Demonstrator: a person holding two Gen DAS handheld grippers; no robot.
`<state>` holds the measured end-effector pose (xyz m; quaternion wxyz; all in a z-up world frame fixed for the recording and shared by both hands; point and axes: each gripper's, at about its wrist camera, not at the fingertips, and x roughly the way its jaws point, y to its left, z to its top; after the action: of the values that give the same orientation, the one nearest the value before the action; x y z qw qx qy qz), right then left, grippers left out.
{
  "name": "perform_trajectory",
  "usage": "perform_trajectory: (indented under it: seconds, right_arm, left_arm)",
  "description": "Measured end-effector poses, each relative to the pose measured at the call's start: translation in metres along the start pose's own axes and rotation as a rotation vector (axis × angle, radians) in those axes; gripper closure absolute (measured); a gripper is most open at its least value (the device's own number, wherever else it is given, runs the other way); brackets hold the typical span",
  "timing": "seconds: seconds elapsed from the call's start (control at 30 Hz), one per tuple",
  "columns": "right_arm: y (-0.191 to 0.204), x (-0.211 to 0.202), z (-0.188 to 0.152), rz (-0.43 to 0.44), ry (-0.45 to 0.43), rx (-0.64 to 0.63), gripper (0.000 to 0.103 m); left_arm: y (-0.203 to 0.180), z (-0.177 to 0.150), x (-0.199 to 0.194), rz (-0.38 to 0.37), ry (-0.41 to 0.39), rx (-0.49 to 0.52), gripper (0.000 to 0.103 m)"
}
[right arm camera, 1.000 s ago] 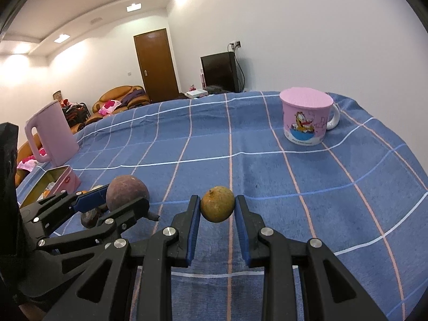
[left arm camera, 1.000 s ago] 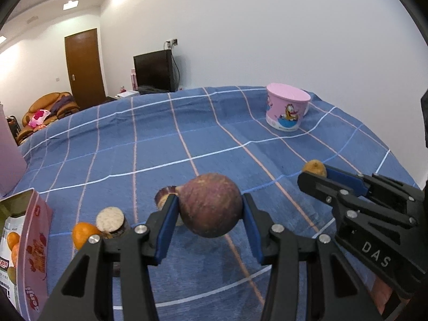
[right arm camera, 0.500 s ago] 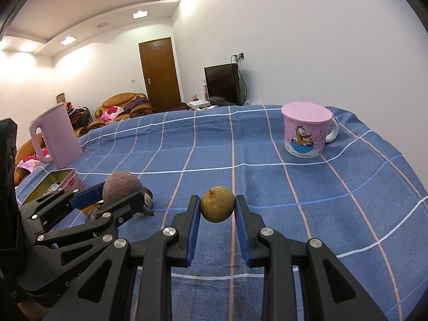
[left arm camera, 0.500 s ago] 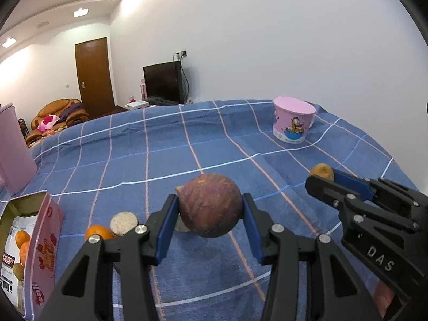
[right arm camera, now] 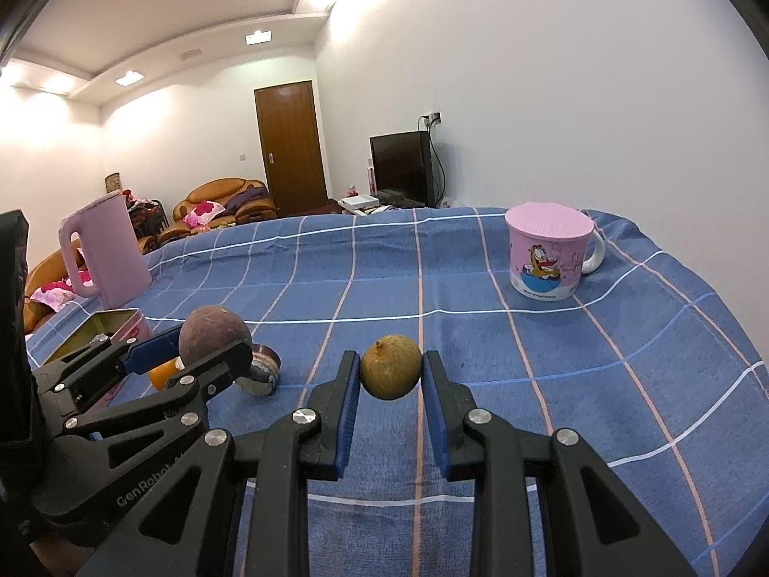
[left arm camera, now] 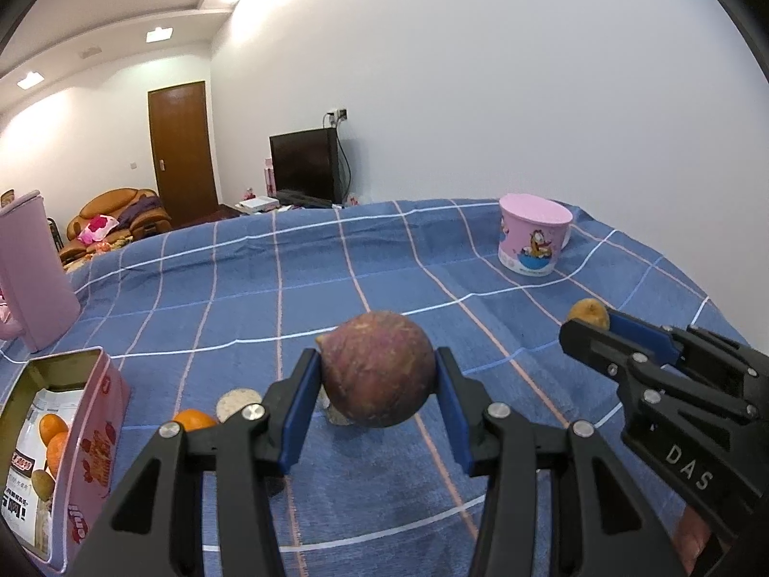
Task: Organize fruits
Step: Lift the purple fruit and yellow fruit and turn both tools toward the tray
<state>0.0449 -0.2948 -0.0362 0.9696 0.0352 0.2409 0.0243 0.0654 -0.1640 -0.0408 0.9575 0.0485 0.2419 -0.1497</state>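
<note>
**A living room at home**

A home: a brown sofa (right arm camera: 226, 197) strewn with cushions and clothes, a television (right arm camera: 401, 166) plugged in at the wall, a wooden door (right arm camera: 291, 144) and recessed ceiling lights. A checked blue cloth (right arm camera: 432, 288) covers the tabletop, bearing a cartoon mug (right arm camera: 548, 255) and a pink kettle (right arm camera: 113, 250).

A blue checked cloth (right arm camera: 625, 384) covers the desk. Ahead-right of the jaws stands a pink mug (right arm camera: 550, 252); left, a pink jug (right arm camera: 113, 247), open tin (left arm camera: 62, 437) and orange (left arm camera: 192, 419).

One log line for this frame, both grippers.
left gripper: shut on purple fruit | right gripper: shut on brown fruit | both above tablecloth
</note>
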Motion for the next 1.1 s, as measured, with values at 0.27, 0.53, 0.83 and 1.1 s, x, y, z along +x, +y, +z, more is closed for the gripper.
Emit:
perform_trajectory:
  seconds: [0.27,0.53,0.83,1.1]
  right_arm:
    - [0.003,-0.006,0.0,-0.002,-0.031,-0.013,0.075]
    - [0.005,-0.011,-0.001,-0.001,-0.058,-0.021,0.075]
    - [0.006,-0.015,-0.001,-0.002,-0.082,-0.031,0.075]
    - [0.007,-0.018,-0.002,-0.002,-0.099,-0.036,0.075]
  left_arm:
    - [-0.001,-0.001,-0.008,0.016,-0.037,0.007,0.054]
    - [0.0,0.0,-0.013,0.029,-0.063,0.003,0.054]
    - [-0.002,-0.002,-0.02,0.045,-0.102,0.005,0.054]
    - [-0.002,-0.004,-0.026,0.059,-0.132,0.006,0.054]
